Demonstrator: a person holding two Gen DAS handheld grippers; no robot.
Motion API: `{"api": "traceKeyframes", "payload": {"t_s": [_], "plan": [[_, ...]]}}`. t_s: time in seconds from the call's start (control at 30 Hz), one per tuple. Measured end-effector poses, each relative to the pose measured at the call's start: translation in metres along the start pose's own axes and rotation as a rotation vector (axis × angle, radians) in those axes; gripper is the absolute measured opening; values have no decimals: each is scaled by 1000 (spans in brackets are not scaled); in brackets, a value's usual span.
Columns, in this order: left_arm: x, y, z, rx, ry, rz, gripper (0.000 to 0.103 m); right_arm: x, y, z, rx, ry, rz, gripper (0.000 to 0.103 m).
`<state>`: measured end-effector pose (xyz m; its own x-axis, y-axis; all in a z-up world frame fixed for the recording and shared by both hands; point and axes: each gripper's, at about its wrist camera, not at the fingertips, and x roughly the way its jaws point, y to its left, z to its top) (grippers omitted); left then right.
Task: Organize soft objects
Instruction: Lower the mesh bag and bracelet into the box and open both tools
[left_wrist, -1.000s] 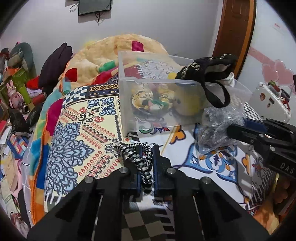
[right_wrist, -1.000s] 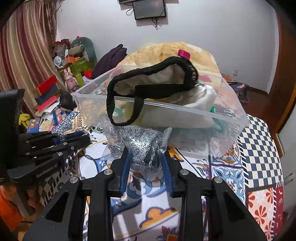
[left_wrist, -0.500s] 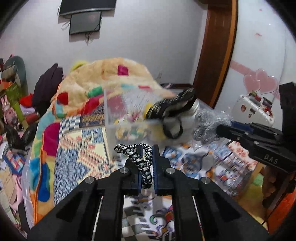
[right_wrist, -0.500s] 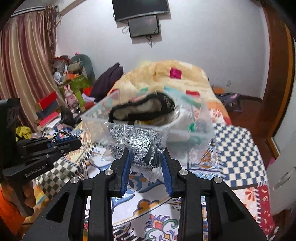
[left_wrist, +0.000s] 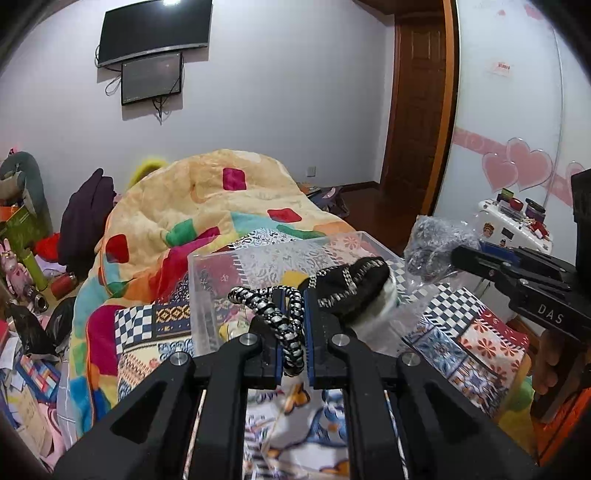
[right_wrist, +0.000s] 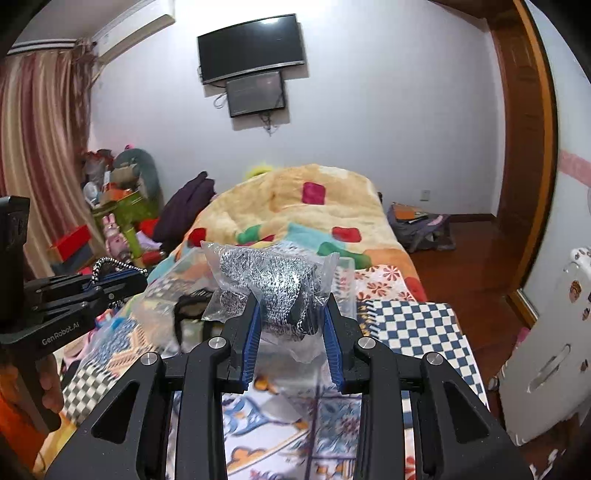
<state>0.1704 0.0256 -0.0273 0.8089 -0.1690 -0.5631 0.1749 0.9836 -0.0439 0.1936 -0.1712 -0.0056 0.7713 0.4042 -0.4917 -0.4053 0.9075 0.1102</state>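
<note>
My left gripper (left_wrist: 292, 332) is shut on a black-and-white braided cord (left_wrist: 266, 306) and holds it in the air in front of a clear plastic bin (left_wrist: 207, 295) on the bed. A black patterned pouch (left_wrist: 351, 284) and other soft items lie in the bin. My right gripper (right_wrist: 291, 328) is shut on a silver mesh bundle in a clear bag (right_wrist: 273, 280), raised above the bin (right_wrist: 343, 288). In the left wrist view the bag (left_wrist: 432, 247) and right gripper (left_wrist: 517, 273) show at the right. The left gripper (right_wrist: 110, 284) shows at the left of the right wrist view.
A patterned bedsheet (left_wrist: 472, 332) covers the bed, with a yellow blanket (left_wrist: 207, 206) heaped behind the bin. Clutter and toys (right_wrist: 118, 221) fill the floor at the left. A white case (left_wrist: 513, 229) stands at the right. A wooden door (right_wrist: 524, 147) is at the far right.
Both grippers have risen with their loads. The bin now appears lower and farther in both views, and more of the wall and screens shows.
</note>
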Motion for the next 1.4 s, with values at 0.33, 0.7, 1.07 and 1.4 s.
{"api": "traceKeyframes", "payload": {"t_s": [0.33,0.7,1.07,1.4], "plan": [[68,13,6,-10,165,-24,8,46,2,3,13,81,-28,29],[83,14,1,0,271,-44,53,59,8,-4,-38,138,-31,31],[64,11,-3,-28,294,-97,68,51,-2,-4,-22,142,-6,52],[23,4,-4,-19,153,-33,68,24,7,3,-61,66,5,66]]}}
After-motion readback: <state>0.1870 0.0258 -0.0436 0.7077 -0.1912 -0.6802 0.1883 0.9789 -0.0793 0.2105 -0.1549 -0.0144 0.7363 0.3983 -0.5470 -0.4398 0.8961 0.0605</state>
